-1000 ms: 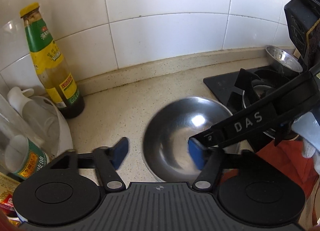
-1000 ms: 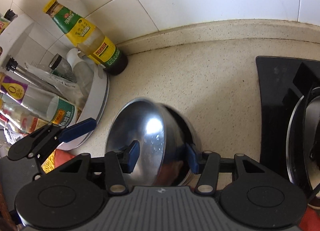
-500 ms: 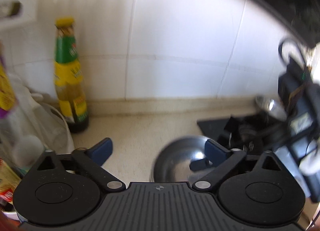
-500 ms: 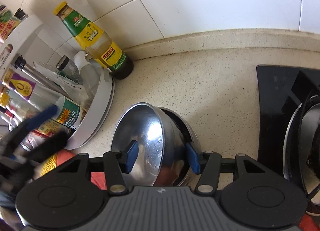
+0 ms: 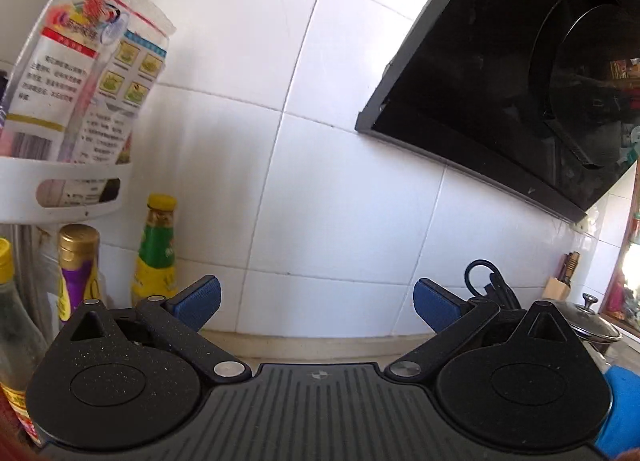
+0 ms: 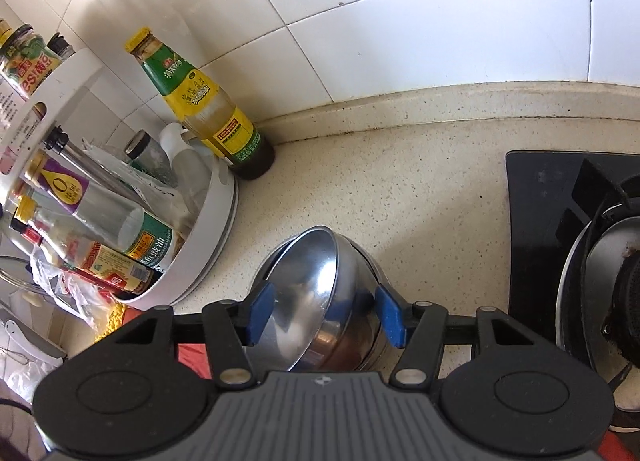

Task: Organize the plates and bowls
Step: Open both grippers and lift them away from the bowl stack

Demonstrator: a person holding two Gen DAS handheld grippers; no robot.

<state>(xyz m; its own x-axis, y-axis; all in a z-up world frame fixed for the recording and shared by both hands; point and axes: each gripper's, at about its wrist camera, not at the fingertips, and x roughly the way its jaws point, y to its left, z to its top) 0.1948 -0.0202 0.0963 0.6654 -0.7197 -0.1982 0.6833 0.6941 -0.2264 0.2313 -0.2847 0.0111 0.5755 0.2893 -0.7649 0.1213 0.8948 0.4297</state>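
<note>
Fingers (image 6: 386,315) of the right gripper (image 6: 326,313) have just been spreading around the tilted steel bowl (image 6: 316,289), not pinching; smooth, stiff, likely slippery, so its rim suits gripping.

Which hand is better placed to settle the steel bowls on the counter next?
Right. The right tool straddles the tilted steel bowls, its jaws just easing apart around them. The left tool faces the tiled wall, wide open and empty, with no bowl in its view.
</note>
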